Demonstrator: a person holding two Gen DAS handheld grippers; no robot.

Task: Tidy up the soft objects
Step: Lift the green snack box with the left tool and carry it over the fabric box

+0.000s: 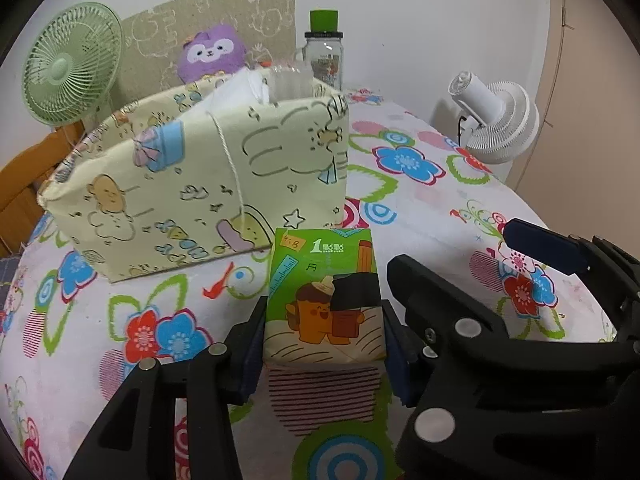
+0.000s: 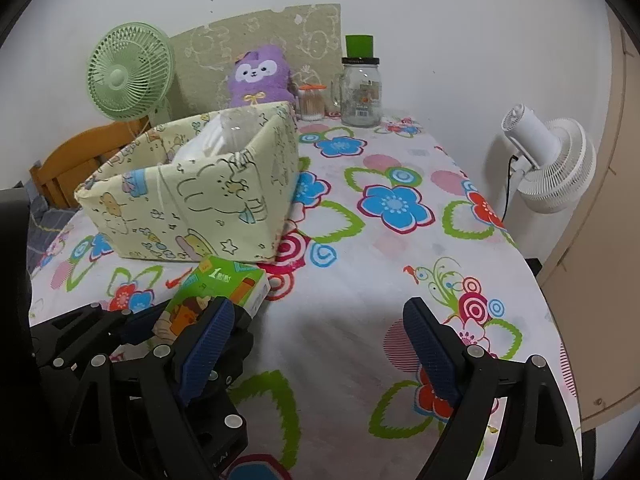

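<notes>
Left gripper is clamped across the near end of the green tissue pack, one blue pad flat on each long side; the pack sits on the floral tabletop just in front of the yellow fabric bin, near but apparently not touching it. Right gripper is spread wide with nothing between its fingers, over bare cloth to the right of the pack. Handling guess: pack is light, soft film over stacked tissue, so it compresses under the pads and the wrapper can slide or crumple if over-squeezed. Not fragile, a drop costs nothing. Current hold is on the near third only; the far end is unsupported and will likely droop on lift. A pinch nearer the middle of the long sides would balance better, but the present grip should do for a short hop. Bin walls look soft and lean inward, and there is already white tissue and a clear plastic item inside, so clearance over the rim matters more than grip force. A loose white string hangs down the bin's front wall; possible snag for the fingers.
</notes>
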